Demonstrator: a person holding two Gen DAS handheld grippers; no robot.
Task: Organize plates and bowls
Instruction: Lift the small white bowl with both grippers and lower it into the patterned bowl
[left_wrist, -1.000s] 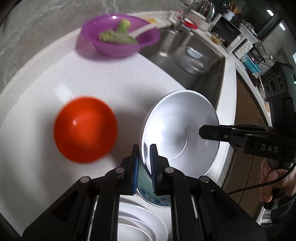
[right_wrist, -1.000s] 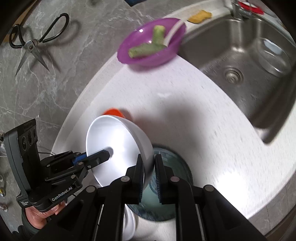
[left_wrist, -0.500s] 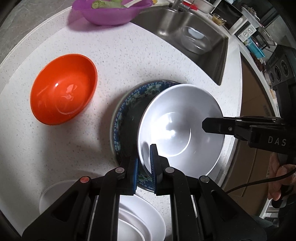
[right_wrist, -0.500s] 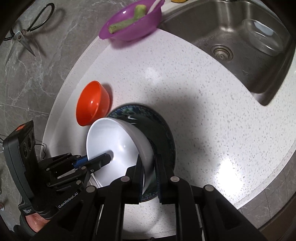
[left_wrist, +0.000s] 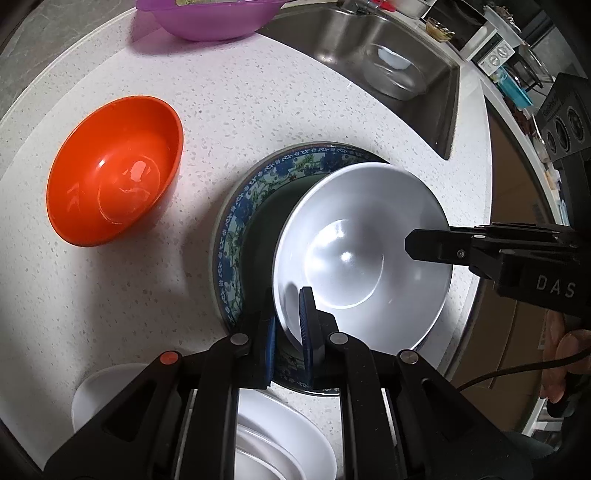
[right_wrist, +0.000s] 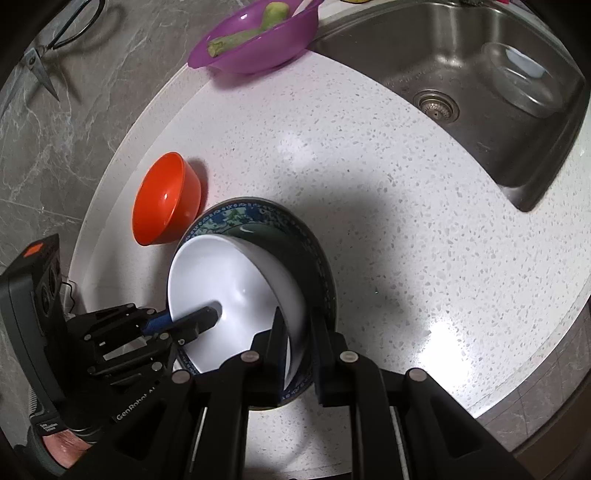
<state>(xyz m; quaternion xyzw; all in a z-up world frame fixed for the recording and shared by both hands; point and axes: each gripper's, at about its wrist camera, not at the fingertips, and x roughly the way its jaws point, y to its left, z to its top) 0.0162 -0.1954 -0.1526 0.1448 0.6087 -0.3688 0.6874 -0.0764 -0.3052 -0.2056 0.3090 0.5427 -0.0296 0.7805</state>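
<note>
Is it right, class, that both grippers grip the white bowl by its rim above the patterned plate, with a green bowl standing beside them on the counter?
Not quite. The bowl beside them is an orange bowl, not green, as the left wrist view shows. Both the left gripper and the right gripper do grip the white bowl above the patterned plate.

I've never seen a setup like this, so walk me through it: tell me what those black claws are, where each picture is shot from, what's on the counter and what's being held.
There is no robot here. A person holds a black two-finger gripper in each hand, and each carries a wide-angle camera looking along its fingers. One picture comes from the left gripper, the other from the right gripper, so each view also shows the other gripper from the side.

Both are shut on opposite rims of one white bowl, held over or in a blue-patterned dish; contact cannot be judged.

On the speckled counter also sit an orange bowl, a purple bowl holding green pieces, and white dishes. A sink lies beyond, scissors to the side.
</note>
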